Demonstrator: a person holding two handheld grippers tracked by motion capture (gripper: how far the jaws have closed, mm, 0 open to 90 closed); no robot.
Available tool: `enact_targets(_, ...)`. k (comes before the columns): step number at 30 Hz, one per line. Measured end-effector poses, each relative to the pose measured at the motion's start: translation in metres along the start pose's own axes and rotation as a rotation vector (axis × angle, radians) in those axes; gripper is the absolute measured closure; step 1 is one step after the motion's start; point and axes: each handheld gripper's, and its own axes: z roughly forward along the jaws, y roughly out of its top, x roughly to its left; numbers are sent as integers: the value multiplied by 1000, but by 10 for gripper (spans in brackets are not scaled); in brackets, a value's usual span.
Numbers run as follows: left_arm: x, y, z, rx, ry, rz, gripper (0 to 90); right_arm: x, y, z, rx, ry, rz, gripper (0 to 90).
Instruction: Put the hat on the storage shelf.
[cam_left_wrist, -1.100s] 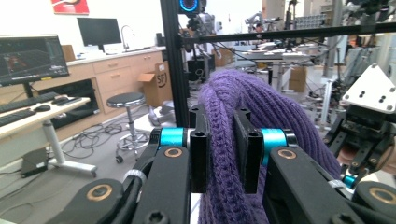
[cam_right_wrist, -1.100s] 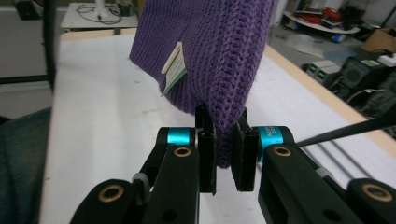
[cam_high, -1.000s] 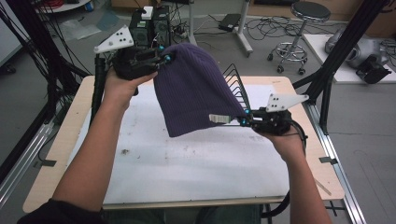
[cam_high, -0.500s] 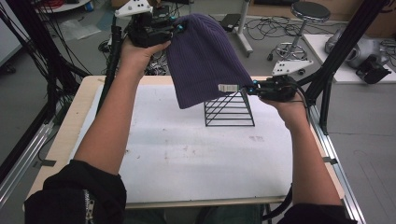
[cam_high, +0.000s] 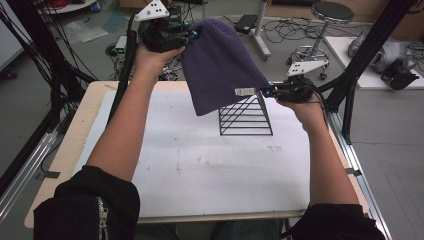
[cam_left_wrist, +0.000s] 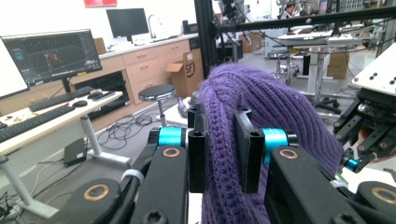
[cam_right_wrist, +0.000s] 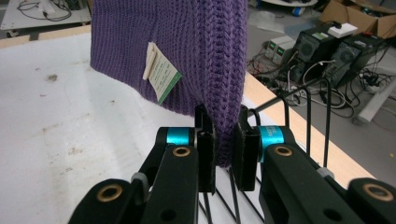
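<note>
Hand-held gripper (cam_high: 192, 34) left and right (cam_high: 266, 92) each pinch the soft, light beanie (cam_high: 220, 65); grab edges, it'll flop.

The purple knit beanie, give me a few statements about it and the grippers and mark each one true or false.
1. The purple knit beanie lies flat on the table. False: it hangs in the air, stretched between the two grippers.
2. The left gripper is shut on the beanie's knit. True.
3. The right gripper is open and clear of the beanie. False: its jaws pinch the beanie's lower edge.
4. A small paper tag hangs on the beanie near the right gripper. True.
5. A black wire rack stands on the white table, below the beanie. True.
6. The beanie is already draped over the wire rack. False: it is held above and partly in front of it.
</note>
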Motion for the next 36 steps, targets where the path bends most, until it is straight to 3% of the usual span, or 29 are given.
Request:
enact_targets(9, 0, -11, 15, 47, 19, 28, 778, -6, -8, 4, 40, -14, 7, 827)
enact_targets(16, -5, -24, 33, 63, 13, 16, 778, -11, -32, 0, 53, -59, 39, 827)
enact_targets(26, -25, -49, 72, 72, -63, -3, 777, -15, -72, -24, 63, -120, 125, 827)
enact_targets(28, -31, -53, 80, 74, -86, -4, 777, -15, -88, -31, 76, -140, 153, 827)
enact_targets(32, -43, -60, 95, 99, -135, 46, 774, -15, -107, -36, 85, -152, 190, 827)
enact_targets(33, -45, -62, 98, 105, -147, 54, 773, -13, -119, -37, 94, -157, 211, 827)
enact_targets(36, -51, -69, 107, 119, -176, 63, 768, -10, -135, -37, 110, -163, 236, 827)
